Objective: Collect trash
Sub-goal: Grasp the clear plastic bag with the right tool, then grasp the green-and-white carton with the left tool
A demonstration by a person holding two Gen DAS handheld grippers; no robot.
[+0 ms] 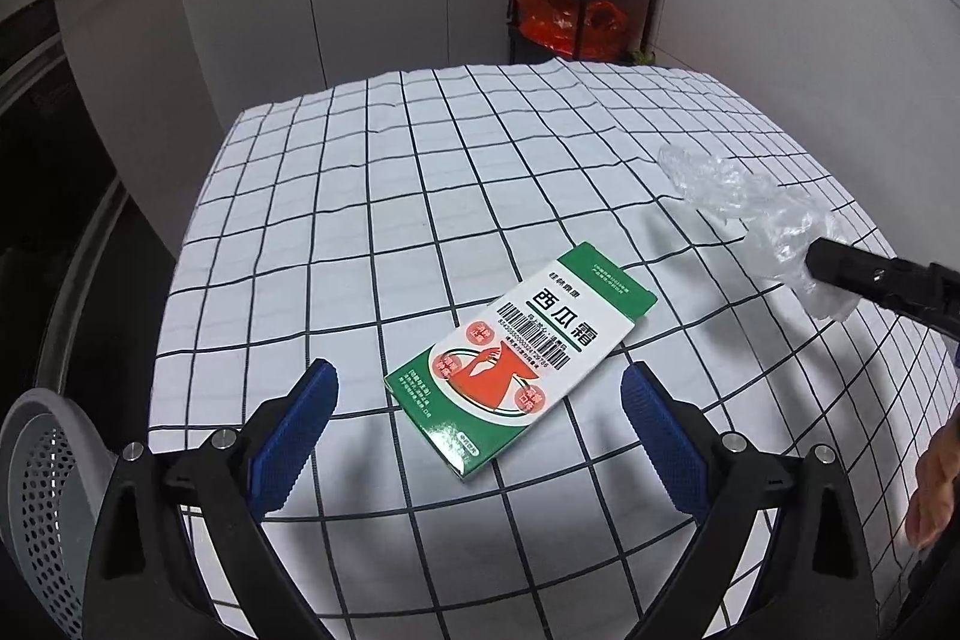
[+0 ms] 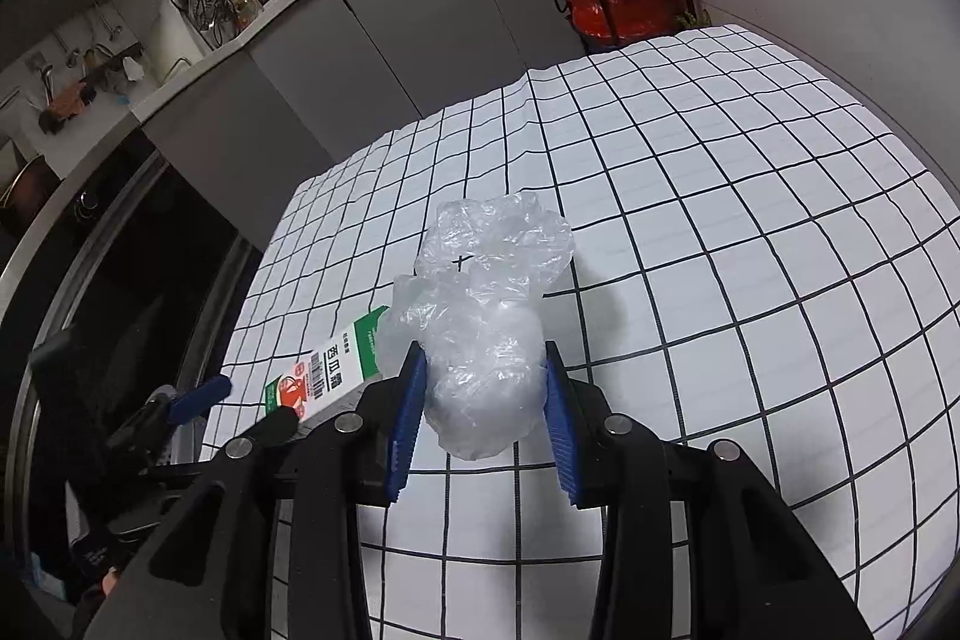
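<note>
Right gripper point(image 2: 485, 400) pinches the crumpled plastic wrap point(image 2: 486, 316) at frame centre, so we can carry it off. Our left gripper point(image 1: 480, 436) gapes wide around the green carton point(image 1: 522, 352) (nothing held), bin point(image 1: 42, 496) lower left.

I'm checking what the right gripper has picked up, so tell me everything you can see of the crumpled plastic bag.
The crumpled plastic bag is thin, clear, wrinkled film bunched into a loose wad, whitish where the layers overlap. The right gripper is shut on its lower bulge, a blue finger pad on each side, while the upper part puffs out ahead of the fingers. It sits over the checked tablecloth; whether it touches the cloth cannot be told. The green and white box lies to its left, apart.
</note>
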